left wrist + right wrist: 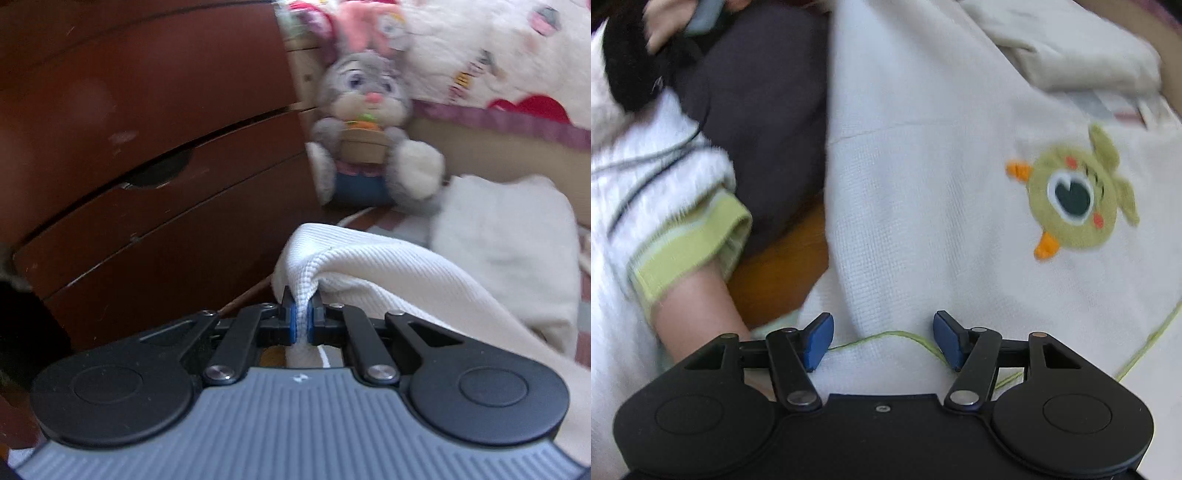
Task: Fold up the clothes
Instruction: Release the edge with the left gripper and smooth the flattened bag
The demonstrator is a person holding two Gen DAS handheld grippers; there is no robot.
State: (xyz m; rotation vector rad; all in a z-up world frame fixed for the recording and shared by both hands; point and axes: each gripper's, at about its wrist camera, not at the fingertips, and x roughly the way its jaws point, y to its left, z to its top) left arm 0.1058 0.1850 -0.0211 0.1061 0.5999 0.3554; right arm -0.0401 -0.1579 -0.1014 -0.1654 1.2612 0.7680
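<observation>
A white waffle-knit garment [373,262] is pinched at its edge between the blue pads of my left gripper [303,319], which is shut on it and holds the cloth raised in a peak. In the right wrist view the same white garment [923,206] lies spread out, with a green round creature patch [1075,199] sewn on it and a green stitched line [886,336] near its hem. My right gripper [882,339] stands open just over that hem, with nothing pressed between its pads.
A dark red wooden drawer chest [147,166] fills the left. A grey plush rabbit [373,122] sits behind the cloth. Another folded white cloth [509,243] lies at the right. A person's forearm [698,306] in a white and green sleeve [683,243] is at the left.
</observation>
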